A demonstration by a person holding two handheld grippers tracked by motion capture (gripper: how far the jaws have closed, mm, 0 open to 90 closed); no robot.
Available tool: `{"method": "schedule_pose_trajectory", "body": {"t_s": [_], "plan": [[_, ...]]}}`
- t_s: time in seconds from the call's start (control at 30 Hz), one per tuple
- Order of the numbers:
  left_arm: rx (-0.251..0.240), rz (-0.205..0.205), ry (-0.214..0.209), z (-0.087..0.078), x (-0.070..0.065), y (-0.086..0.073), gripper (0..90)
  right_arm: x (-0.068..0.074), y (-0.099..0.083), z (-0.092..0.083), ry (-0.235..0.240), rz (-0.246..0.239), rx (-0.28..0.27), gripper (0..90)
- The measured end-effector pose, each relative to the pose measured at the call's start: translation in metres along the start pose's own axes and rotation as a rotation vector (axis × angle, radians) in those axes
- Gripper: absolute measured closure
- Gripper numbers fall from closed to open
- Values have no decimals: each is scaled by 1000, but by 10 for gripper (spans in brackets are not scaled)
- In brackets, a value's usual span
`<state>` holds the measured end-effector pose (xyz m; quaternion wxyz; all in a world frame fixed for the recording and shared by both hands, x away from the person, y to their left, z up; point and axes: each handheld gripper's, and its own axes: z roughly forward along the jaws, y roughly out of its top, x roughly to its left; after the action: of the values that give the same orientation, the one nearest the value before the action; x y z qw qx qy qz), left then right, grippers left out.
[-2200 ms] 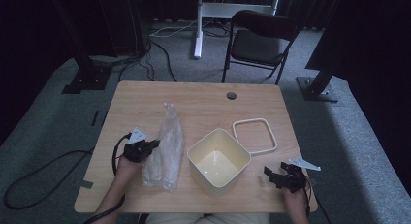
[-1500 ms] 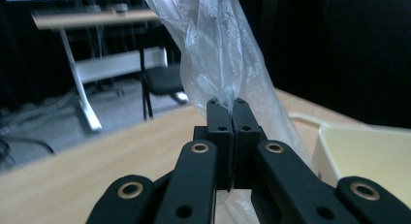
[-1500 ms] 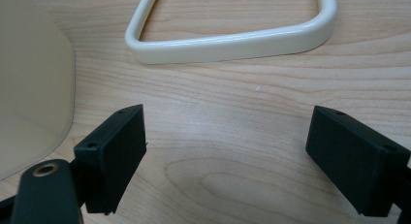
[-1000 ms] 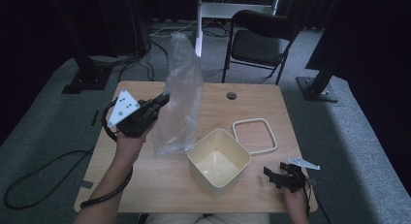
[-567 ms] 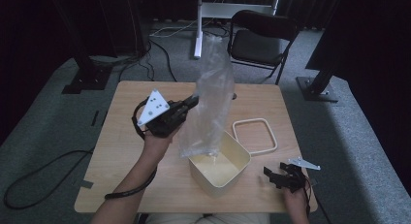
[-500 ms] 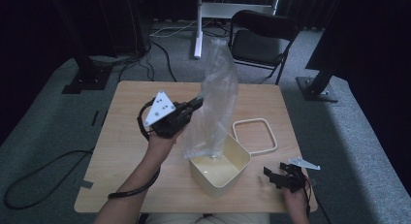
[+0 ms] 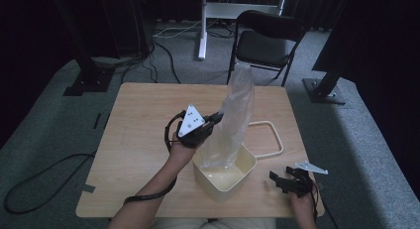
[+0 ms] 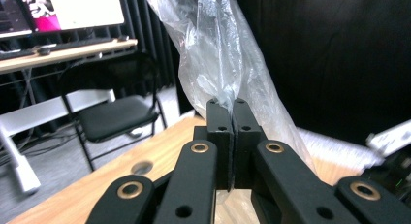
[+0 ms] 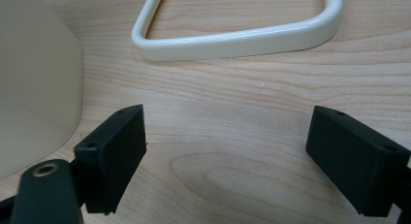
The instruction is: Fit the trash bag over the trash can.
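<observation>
A clear plastic bag [image 7: 233,121] stands tall, its lower end down inside the cream bin [image 7: 224,179] in the middle of the table. My left gripper [image 7: 214,118] is shut on the bag's side, about halfway up. In the left gripper view the two jaws are pressed together on a fold of the plastic bag [image 8: 220,59]. My right gripper [image 7: 273,180] rests on the table at the front right, open, with bare wood between its jaws. In the right gripper view the cream bin [image 9: 34,83] stands at the left and the cream ring frame [image 9: 242,37] lies ahead.
The cream ring frame [image 7: 270,137] lies flat on the wooden table [image 7: 138,125] to the right of the bin. A black folding chair [image 7: 265,38] stands beyond the far edge. Cables and stand bases lie on the floor at the left.
The left gripper has carried the bag from the table's left to the right and down, so the bag's lower end now sits inside the bin. The right gripper has stayed still.
</observation>
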<state>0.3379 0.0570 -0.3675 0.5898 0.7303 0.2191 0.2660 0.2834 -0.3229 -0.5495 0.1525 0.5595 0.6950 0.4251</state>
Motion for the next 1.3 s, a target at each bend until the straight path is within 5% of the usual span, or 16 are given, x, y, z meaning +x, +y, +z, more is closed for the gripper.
{"method": "schedule_pose_trajectory", "body": {"t_s": [0.1,0.33,0.53,0.83,0.87,1.13,1.3], "plan": [[24,55,63,3,0,-11,898,0,0,0,2,3,-2,138],[19,37,108,10,6,-29,899,0,0,0,0,2,1,138],[48,18,72,16,6,-34,898,-1,0,0,5,9,-1,138],[98,-19,-5,-5,7,-45,886,-1,0,-1,7,15,0,138],[125,-19,-37,-10,5,-48,864,-1,1,-1,8,19,0,138],[227,-42,-89,-24,3,-58,691,5,20,-6,38,58,-10,140],[252,-74,-88,-40,8,-67,593,27,63,-9,175,70,-53,141]]}}
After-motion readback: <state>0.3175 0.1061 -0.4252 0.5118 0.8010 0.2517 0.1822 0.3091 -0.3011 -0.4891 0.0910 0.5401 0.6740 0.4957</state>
